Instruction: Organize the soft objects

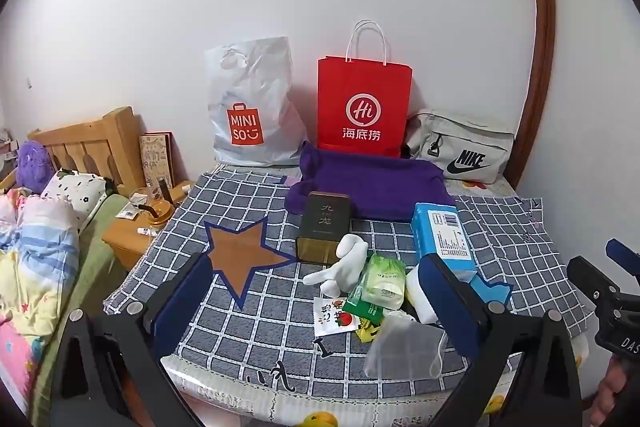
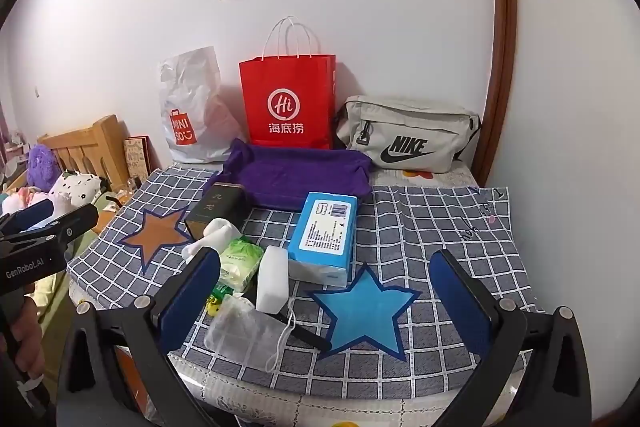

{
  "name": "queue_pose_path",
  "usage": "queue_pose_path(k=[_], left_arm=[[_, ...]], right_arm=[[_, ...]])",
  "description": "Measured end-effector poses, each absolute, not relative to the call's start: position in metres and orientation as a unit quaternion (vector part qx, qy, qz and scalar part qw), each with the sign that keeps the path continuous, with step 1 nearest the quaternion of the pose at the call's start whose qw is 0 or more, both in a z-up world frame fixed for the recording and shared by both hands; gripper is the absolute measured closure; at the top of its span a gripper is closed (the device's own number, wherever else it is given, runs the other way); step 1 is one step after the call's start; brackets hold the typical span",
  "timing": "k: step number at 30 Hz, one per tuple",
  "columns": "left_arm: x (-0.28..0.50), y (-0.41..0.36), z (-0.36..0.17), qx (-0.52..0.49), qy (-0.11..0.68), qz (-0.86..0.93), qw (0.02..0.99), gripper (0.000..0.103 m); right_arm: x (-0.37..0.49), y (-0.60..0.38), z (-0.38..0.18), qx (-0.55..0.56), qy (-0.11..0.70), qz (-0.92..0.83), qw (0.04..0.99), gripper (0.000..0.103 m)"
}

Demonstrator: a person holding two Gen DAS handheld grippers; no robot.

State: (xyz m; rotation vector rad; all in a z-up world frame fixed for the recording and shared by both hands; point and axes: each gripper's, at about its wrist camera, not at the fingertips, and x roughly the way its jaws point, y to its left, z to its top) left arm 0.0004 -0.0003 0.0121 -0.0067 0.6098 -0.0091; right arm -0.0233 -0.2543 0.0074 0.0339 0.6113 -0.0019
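The left gripper point(image 1: 320, 291) hovers over the near edge of a table covered by a grey checked cloth point(image 1: 248, 323), its blue-padded fingers point(image 1: 182, 301) spread wide with nothing between them. Just ahead of its left finger lies a brown star patch point(image 1: 244, 253); ahead and toward its right finger sits a cluster of soft things: a white sock point(image 1: 340, 269), a green tissue pack point(image 1: 382, 281), a white sponge block point(image 1: 420, 295) partly hidden behind the right finger, and a translucent mesh pouch point(image 1: 404, 347) closest to the camera. A dark tin point(image 1: 324, 227) stands just beyond the sock, and a blue tissue pack point(image 1: 442, 235) lies beyond the right finger. The right gripper point(image 2: 328, 299) is likewise wide open and holds nothing; a blue star patch point(image 2: 364, 311) lies between its fingers, while the pouch and sponge sit just inside its left finger. Farther ahead of both grippers a folded purple cloth point(image 2: 296, 173) rests near the wall, with a white Miniso bag point(image 2: 192, 115), a red paper bag point(image 2: 290, 103) and a grey Nike pouch point(image 2: 408, 135) lined up behind it.
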Motion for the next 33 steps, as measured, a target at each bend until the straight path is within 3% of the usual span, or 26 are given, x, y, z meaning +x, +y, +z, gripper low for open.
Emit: queue_pose_path(k=[33], left_arm=[[-0.0018,0.0042,0.0165,-0.004,0.295,-0.009,0.956,0.000]], right_arm=[[-0.0258,-0.2578,0.0118,0.023,0.295,-0.001,0.955,0.000]])
